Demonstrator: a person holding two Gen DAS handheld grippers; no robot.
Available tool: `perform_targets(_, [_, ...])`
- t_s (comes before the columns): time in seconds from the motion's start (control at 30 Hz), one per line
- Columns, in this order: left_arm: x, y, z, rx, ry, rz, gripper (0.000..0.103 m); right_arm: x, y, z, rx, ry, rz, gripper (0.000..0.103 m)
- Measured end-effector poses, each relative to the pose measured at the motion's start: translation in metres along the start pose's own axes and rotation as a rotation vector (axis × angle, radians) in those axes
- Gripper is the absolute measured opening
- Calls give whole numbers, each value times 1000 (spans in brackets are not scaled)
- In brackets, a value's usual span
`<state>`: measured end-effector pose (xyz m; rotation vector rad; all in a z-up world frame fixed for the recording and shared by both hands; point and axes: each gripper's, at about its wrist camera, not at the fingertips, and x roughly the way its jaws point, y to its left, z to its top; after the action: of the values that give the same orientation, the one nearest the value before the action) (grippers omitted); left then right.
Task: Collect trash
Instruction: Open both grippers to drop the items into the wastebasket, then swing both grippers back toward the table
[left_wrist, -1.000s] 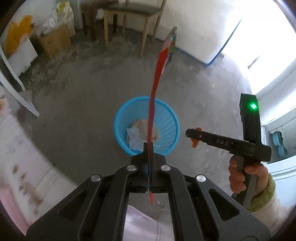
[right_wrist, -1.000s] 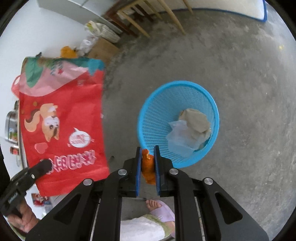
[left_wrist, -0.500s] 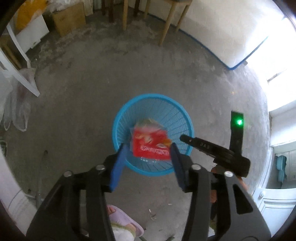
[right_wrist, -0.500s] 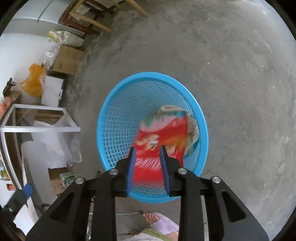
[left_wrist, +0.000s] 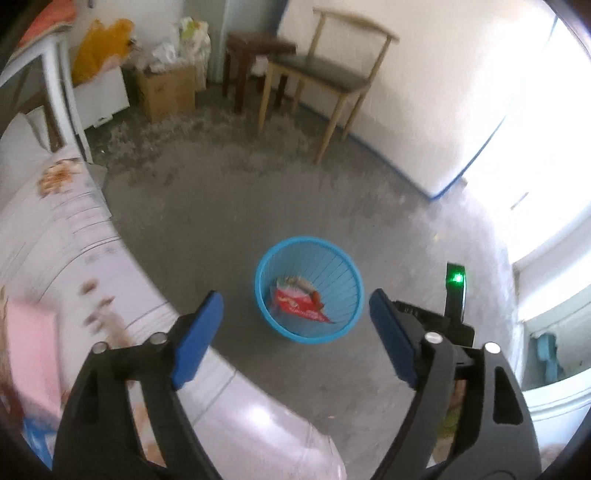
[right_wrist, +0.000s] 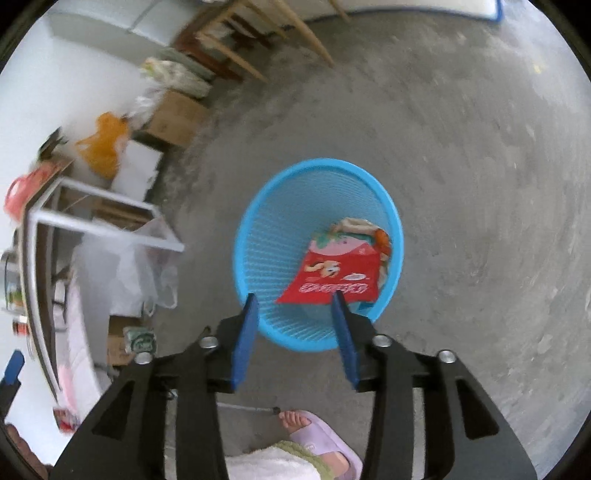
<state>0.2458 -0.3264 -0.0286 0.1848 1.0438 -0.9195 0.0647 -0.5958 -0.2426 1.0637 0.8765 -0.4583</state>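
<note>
A blue mesh basket (left_wrist: 347, 295) stands on the grey concrete floor; it also shows in the right wrist view (right_wrist: 273, 236). A red snack bag (right_wrist: 334, 275) lies inside it on paper scraps, with an orange piece (right_wrist: 384, 242) at its far corner. The bag also shows in the left wrist view (left_wrist: 299, 302). My left gripper (left_wrist: 295, 317) is open and empty, raised above and back from the basket. My right gripper (right_wrist: 295, 310) is open and empty just above the basket's near rim; its body (left_wrist: 454, 314) shows to the right in the left wrist view.
A table with a pale flowered cloth (left_wrist: 74, 258) lies at the left. A wooden chair (left_wrist: 332, 74), a dark stool (left_wrist: 255, 55) and a cardboard box (left_wrist: 168, 90) stand by the far wall. A white metal frame (right_wrist: 103, 221) and a foot in a purple slipper (right_wrist: 317, 439) are near.
Both grippers have opened: the red bag dropped from the left one and the orange piece from the right one into the basket. The left gripper has risen and pulled back.
</note>
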Motion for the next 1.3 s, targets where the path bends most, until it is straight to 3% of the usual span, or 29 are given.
perform_targets(0.07, [-29, 9, -15, -42, -43, -29, 85, -25, 19, -14, -54, -30, 17, 55])
perform_targets(0.2, [-75, 23, -52, -130, -126, -69, 92, -61, 58, -37, -177, -38, 12, 61])
perform_targets(0.43, [-124, 39, -112, -167, -251, -44, 95, -116, 131, -75, -420, -127, -59, 79])
perform_targets(0.57, [-149, 48, -143, -211, -296, 14, 95, -131, 177, -95, -530, -163, -77, 88])
perform_targets(0.73, [-168, 65, -172, -262, -374, -59, 95, -143, 234, -130, -694, -229, -131, 95])
perform_targets(0.83, [-181, 77, -188, -288, -435, -88, 95, -149, 267, -154, -801, -253, -117, 97])
perform_targets(0.97, [-199, 95, -211, -321, -502, -65, 95, -149, 309, -190, -933, -241, -75, 97])
perform_targets(1.1, [-211, 115, -232, -349, -533, -2, 95, -143, 342, -213, -978, -195, 15, 97])
perform_targets(1.17, [-219, 128, -246, -363, -540, 45, 95, -135, 360, -218, -962, -119, 83, 97])
perform_targets(1.3, [-235, 151, -270, -385, -562, 184, 95, -108, 396, -218, -913, 10, 130, 97])
